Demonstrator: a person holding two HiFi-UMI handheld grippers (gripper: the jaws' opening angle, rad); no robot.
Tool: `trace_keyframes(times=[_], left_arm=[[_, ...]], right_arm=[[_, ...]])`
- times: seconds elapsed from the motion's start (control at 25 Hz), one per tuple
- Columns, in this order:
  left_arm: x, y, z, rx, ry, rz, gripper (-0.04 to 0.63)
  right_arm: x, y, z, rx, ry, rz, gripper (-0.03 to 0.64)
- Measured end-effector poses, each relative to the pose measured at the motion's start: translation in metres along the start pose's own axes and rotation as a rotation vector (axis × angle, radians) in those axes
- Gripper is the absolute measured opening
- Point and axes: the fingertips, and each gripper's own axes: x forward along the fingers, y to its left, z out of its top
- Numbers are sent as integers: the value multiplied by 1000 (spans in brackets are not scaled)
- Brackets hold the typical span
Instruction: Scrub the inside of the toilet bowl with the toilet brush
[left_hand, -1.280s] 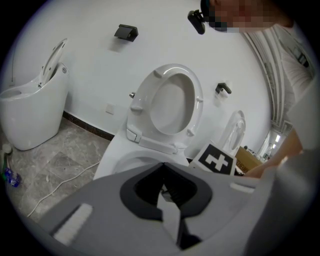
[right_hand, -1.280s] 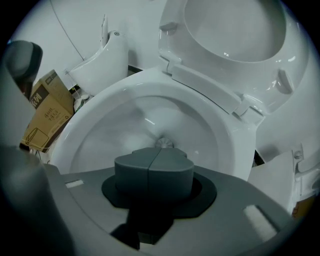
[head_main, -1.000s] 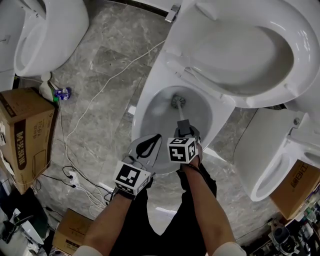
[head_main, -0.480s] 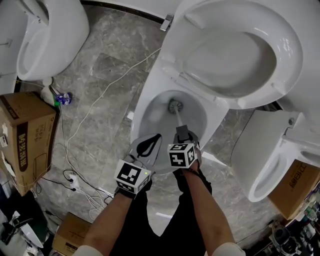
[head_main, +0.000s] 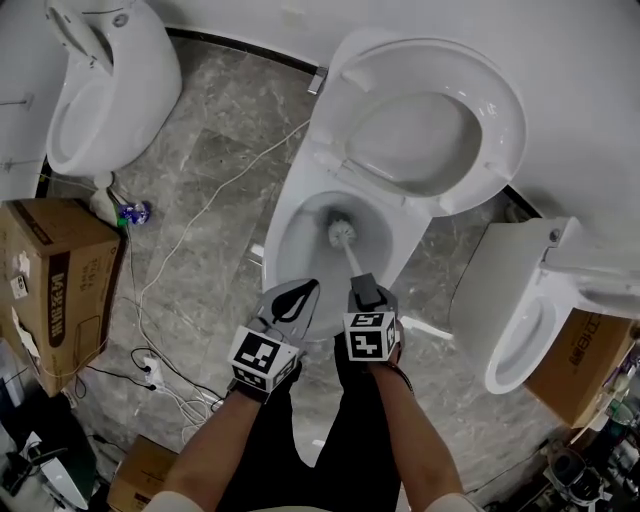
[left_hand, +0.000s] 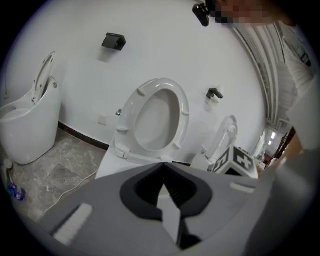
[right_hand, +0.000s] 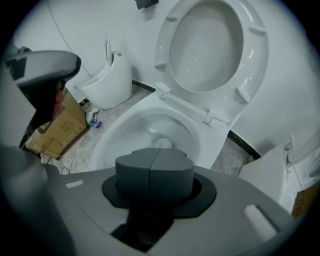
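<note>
A grey marble floor carried a second toilet at the far left and a third toilet at the right. A white cable trailed across it beside a cardboard box. A second box stood at the lower right.

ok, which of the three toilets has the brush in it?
The middle toilet: the toilet brush in the right gripper reaches into its bowl. The left toilet and right toilet have none.

open white toilet bowl; toilet brush slanted inside it, bristle head near the drain
</note>
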Motion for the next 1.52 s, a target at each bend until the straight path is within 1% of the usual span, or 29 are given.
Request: trace_keyframes(times=[0.16, 0.32, 0.44, 0.64, 0.76, 0.88, 1.0, 1.12, 1.36, 1.52], left_arm=[[-26, -24, 30, 17, 5, -23, 6], [-56, -49, 65, 41, -2, -45, 6], [-80, -67, 90, 57, -12, -60, 6], [-119, -92, 132, 85, -35, -82, 6], [-142, -109, 157, 105, -48, -102, 6], [-158, -121, 190, 122, -84, -130, 6], [-188, -138, 211, 114, -106, -141, 6], [-210, -152, 234, 131, -130, -147, 6], [-246, -174, 285, 170, -199, -164, 6], [-269, -187, 327, 199, -267, -175, 6]], right_arm=[[-64, 6, 4, 29, -54, 35, 163], [-140, 13, 25, 21, -146, 72, 163], [-190, 22, 29, 37, -200, 95, 163], [-269, 35, 36, 74, -273, 113, 163], [-314, 44, 40, 77, -317, 114, 163], [-352, 48, 59, 83, -406, 108, 163], [-394, 58, 67, 103, -477, 119, 163], [-431, 63, 82, 116, -560, 128, 163], [-506, 68, 113, 74, -739, 134, 163], [-550, 69, 136, 59, -844, 127, 163]])
